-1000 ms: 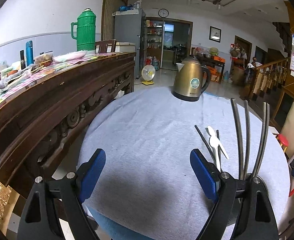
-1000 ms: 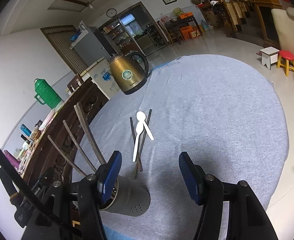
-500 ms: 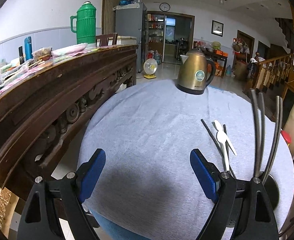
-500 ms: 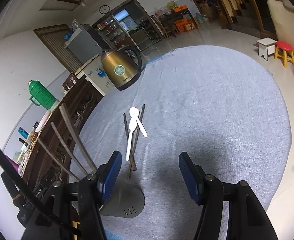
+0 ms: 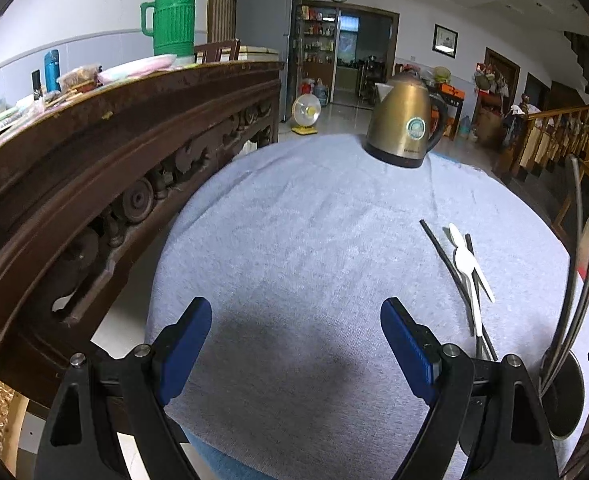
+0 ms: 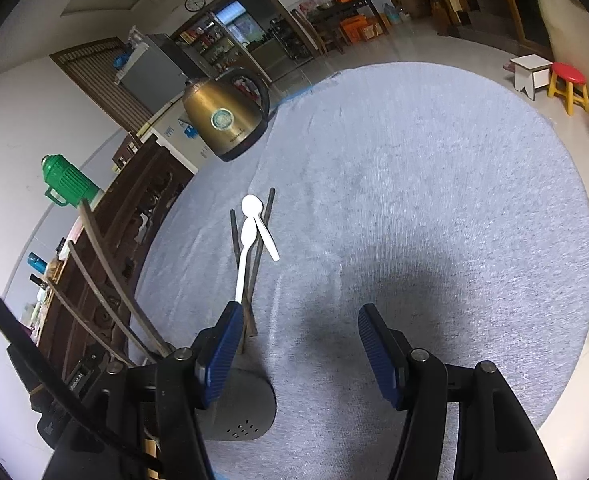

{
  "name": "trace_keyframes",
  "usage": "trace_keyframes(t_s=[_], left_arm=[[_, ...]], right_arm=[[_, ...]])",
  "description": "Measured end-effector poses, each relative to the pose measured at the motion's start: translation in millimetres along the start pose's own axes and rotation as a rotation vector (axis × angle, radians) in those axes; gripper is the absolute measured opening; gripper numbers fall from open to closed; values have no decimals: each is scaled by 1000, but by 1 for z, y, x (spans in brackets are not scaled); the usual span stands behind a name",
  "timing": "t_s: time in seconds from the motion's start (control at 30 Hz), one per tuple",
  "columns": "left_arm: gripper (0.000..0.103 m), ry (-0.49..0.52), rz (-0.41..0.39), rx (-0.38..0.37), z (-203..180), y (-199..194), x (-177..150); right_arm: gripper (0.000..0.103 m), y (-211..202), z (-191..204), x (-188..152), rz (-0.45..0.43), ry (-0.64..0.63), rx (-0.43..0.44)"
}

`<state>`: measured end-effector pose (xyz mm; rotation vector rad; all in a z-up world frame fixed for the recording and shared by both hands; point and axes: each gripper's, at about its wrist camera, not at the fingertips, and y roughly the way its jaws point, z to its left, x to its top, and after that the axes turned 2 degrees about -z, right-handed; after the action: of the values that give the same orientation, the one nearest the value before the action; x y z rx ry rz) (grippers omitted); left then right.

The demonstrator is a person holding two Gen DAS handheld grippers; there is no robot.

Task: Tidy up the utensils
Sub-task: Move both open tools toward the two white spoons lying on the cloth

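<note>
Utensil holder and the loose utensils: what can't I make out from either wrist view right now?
- Utensil holder: right wrist view, rim and inside hidden behind the right gripper; left wrist view, cut off at the right edge.
- Dark chopsticks on the cloth: near ends hidden behind a blue pad; their count is unclear under the white spoons.
- Left gripper: open, nothing between its pads.
</note>
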<state>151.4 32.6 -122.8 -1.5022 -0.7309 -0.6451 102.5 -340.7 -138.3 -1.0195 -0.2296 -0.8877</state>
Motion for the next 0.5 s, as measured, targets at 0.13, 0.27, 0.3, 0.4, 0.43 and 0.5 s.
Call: trace_keyframes(t_s=[0.13, 0.27, 0.3, 0.4, 0.43, 0.5], left_arm=[[87, 22, 43, -34, -4, 17, 7], [87, 40, 95, -88, -10, 39, 19], [87, 53, 113, -111, -14, 47, 23], [87, 98, 154, -146, -27, 64, 31], [87, 114, 165, -157, -33, 70, 33], [87, 139, 194, -177, -44, 82, 37]], right_arm=[[63, 15, 3, 8, 36, -17, 8], [63, 36, 5, 27, 87, -37, 21], [63, 42, 6, 32, 98, -38, 26], [63, 66, 10, 52, 137, -56, 30], [63, 72, 11, 56, 144, -64, 28], [63, 85, 14, 66, 156, -76, 24]])
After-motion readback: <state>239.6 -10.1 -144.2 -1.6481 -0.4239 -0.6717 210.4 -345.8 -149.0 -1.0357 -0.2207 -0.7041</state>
